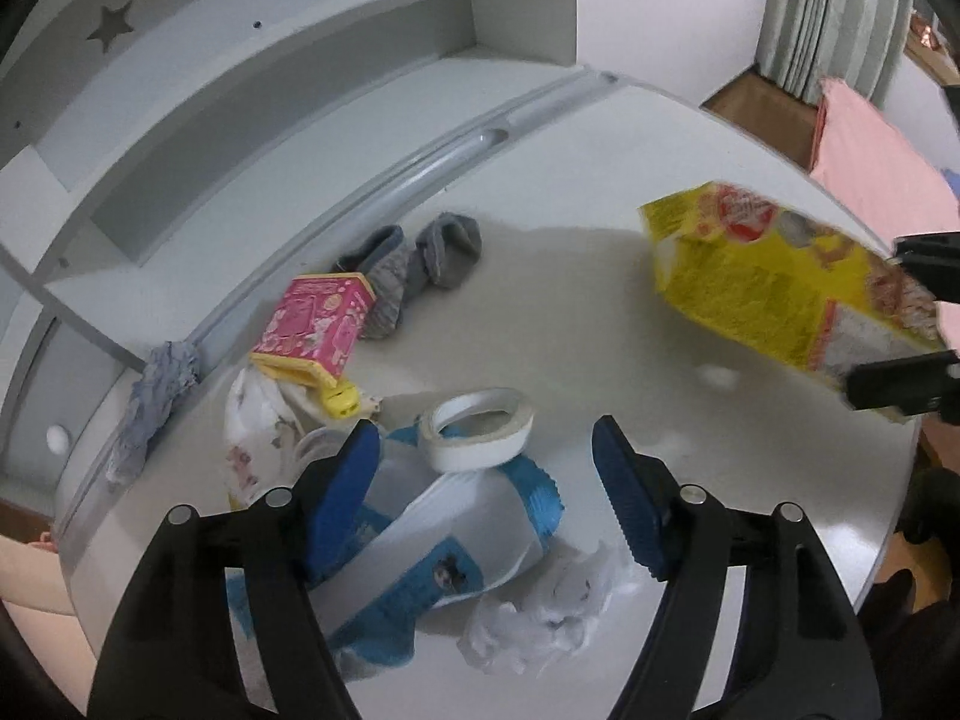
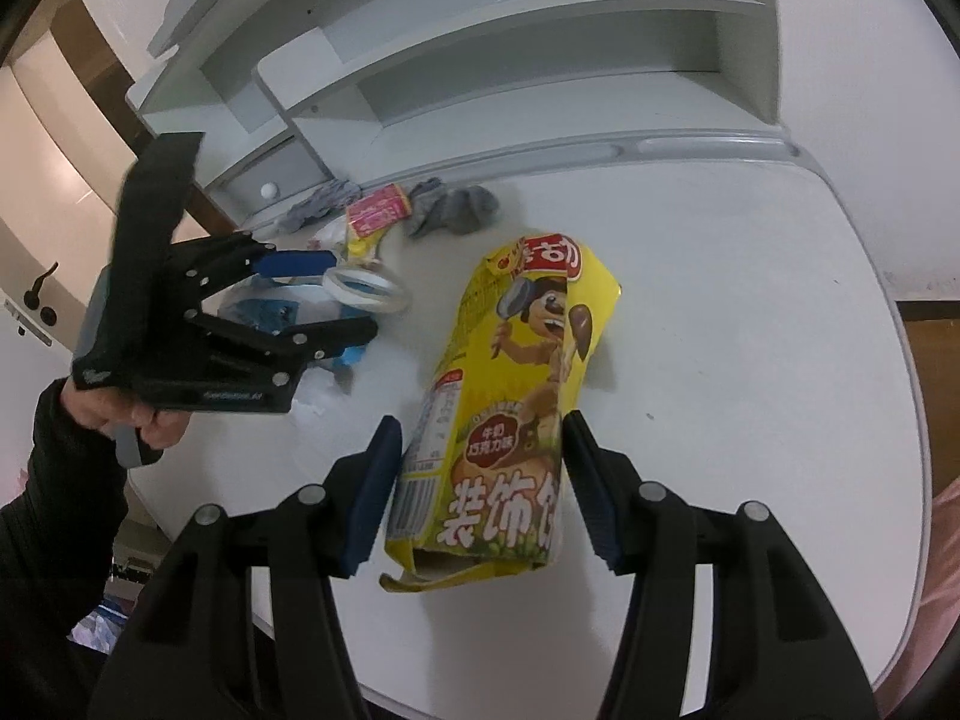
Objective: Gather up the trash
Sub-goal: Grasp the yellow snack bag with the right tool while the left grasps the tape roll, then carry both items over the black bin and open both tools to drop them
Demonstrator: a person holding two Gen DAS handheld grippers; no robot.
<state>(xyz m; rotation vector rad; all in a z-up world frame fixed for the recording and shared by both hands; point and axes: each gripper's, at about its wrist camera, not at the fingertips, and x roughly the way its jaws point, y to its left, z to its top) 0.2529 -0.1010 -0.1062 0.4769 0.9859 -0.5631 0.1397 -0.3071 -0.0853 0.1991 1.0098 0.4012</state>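
Observation:
A yellow snack box (image 2: pixel 516 408), torn at its near end, is gripped between the pads of my right gripper (image 2: pixel 480 420). In the left wrist view the yellow box (image 1: pixel 750 288) hangs above the white desk (image 1: pixel 660 480), held by the right gripper (image 1: pixel 894 330) at the right edge. My left gripper (image 1: pixel 485 426) stands open over a crushed blue-and-white carton (image 1: pixel 456 534); its left pad overlaps the carton and the right pad is clear of it. A white tape roll (image 1: pixel 474 456) lies on the carton. Crumpled white tissue (image 1: pixel 540 618) lies just in front.
A pink box (image 1: pixel 318 318), grey socks (image 1: pixel 420 264), a blue-grey cloth (image 1: pixel 156 396) and a white printed bag (image 1: pixel 252 438) lie near the desk's back rail. A white shelf unit (image 1: pixel 240 60) stands behind. Pink bedding (image 1: pixel 870 156) lies beyond the right edge. A hand (image 2: pixel 138 420) holds the left gripper (image 2: pixel 354 294).

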